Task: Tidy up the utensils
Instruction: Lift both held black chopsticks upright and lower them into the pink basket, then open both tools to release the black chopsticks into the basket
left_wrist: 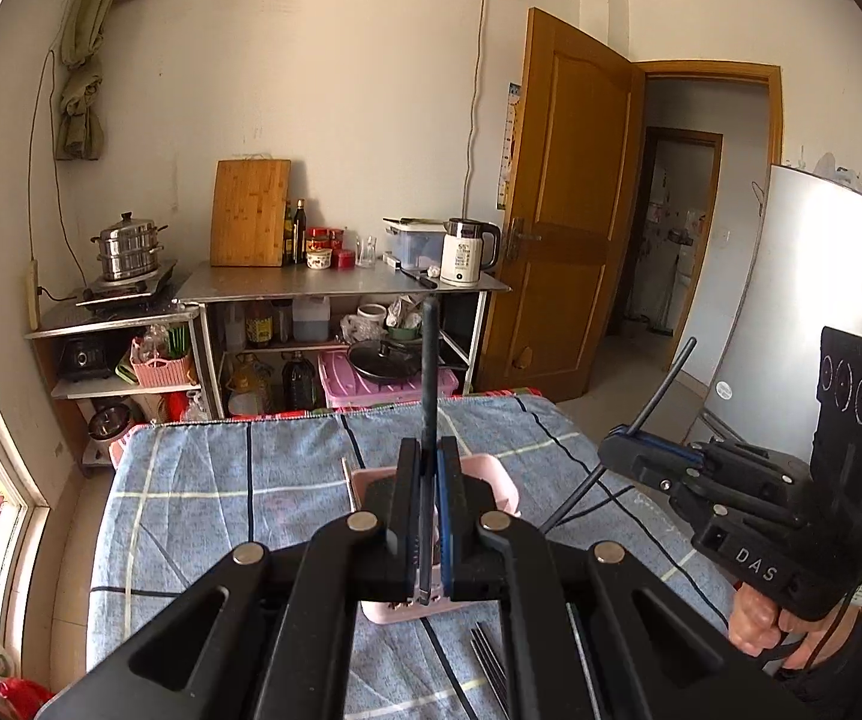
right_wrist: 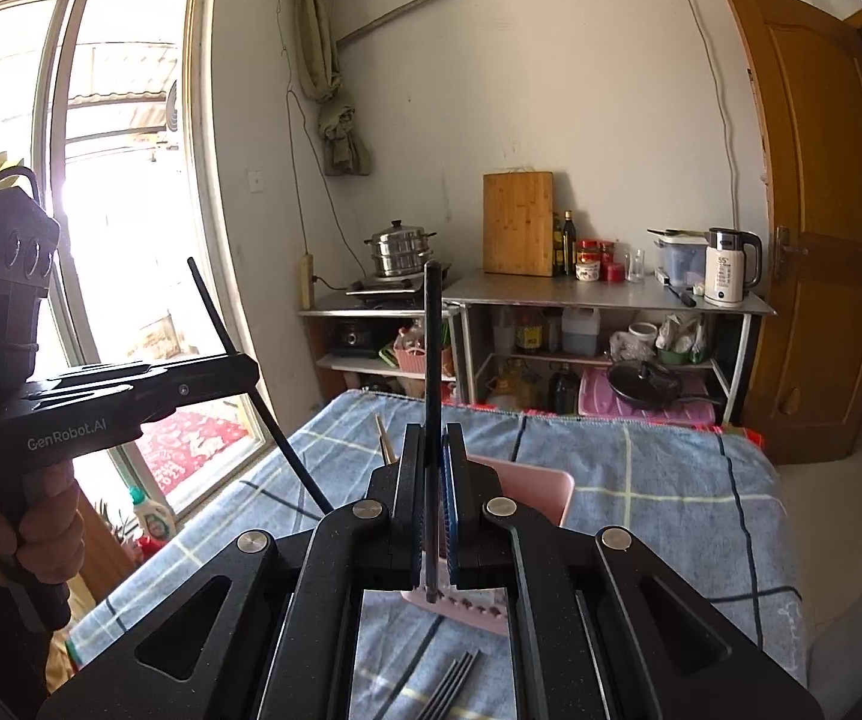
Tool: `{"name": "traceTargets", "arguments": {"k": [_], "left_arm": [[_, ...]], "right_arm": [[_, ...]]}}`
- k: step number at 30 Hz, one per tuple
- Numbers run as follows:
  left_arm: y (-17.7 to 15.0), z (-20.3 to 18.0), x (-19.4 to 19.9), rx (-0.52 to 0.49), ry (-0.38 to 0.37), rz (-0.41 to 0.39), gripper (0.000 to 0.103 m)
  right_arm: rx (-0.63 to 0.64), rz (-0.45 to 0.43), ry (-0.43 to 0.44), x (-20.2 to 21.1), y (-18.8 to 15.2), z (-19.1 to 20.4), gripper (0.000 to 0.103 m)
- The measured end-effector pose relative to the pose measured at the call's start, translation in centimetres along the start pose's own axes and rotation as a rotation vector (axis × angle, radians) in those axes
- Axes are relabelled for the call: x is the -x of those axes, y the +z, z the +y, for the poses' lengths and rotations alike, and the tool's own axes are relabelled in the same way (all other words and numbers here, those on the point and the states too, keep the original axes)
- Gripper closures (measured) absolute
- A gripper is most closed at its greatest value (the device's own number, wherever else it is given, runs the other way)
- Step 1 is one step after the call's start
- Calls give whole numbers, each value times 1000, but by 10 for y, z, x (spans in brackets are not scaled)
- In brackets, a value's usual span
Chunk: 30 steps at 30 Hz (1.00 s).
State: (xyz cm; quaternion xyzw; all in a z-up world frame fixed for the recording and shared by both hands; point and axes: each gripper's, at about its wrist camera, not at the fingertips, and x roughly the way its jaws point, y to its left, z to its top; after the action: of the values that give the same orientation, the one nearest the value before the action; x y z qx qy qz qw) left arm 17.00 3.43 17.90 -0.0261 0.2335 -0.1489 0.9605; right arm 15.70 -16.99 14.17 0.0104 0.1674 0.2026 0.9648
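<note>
My left gripper (left_wrist: 429, 444) is shut on a dark chopstick (left_wrist: 429, 360) that stands upright over a pink utensil holder (left_wrist: 500, 480) on the blue plaid tablecloth (left_wrist: 221, 510). To its right, my right gripper (left_wrist: 611, 441) grips a second dark chopstick (left_wrist: 665, 384) that leans to the right. In the right wrist view the right gripper (right_wrist: 433, 429) is shut on its upright chopstick (right_wrist: 431, 348) above the pink holder (right_wrist: 539, 492). The left gripper (right_wrist: 254, 369) at the left holds its slanted chopstick (right_wrist: 215, 306). Several more dark chopsticks (right_wrist: 455, 684) lie on the cloth near me.
Light wooden chopsticks (right_wrist: 384, 438) poke up left of the holder. Behind the table stands a metal shelf (left_wrist: 341, 288) with a kettle (left_wrist: 467, 252), cutting board, bottles and steamer pot (left_wrist: 128, 252). A wooden door (left_wrist: 569, 210) and fridge (left_wrist: 809, 300) are right; a window (right_wrist: 119, 180) is left.
</note>
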Motion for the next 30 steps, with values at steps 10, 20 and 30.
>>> {"name": "traceTargets", "arguments": {"k": [10,20,30], "left_arm": [[13,18,-34,12,17,-10,97],[-22,38,-76,64,25,79,97],[-52,46,-106,93,47,167,97]], "right_arm": [[-8,-30,-17,-34,13,-2,98],[-38,72,-41,-68,-18,-17,98],[-56,181,-49,-91,-41,-21,97]]}}
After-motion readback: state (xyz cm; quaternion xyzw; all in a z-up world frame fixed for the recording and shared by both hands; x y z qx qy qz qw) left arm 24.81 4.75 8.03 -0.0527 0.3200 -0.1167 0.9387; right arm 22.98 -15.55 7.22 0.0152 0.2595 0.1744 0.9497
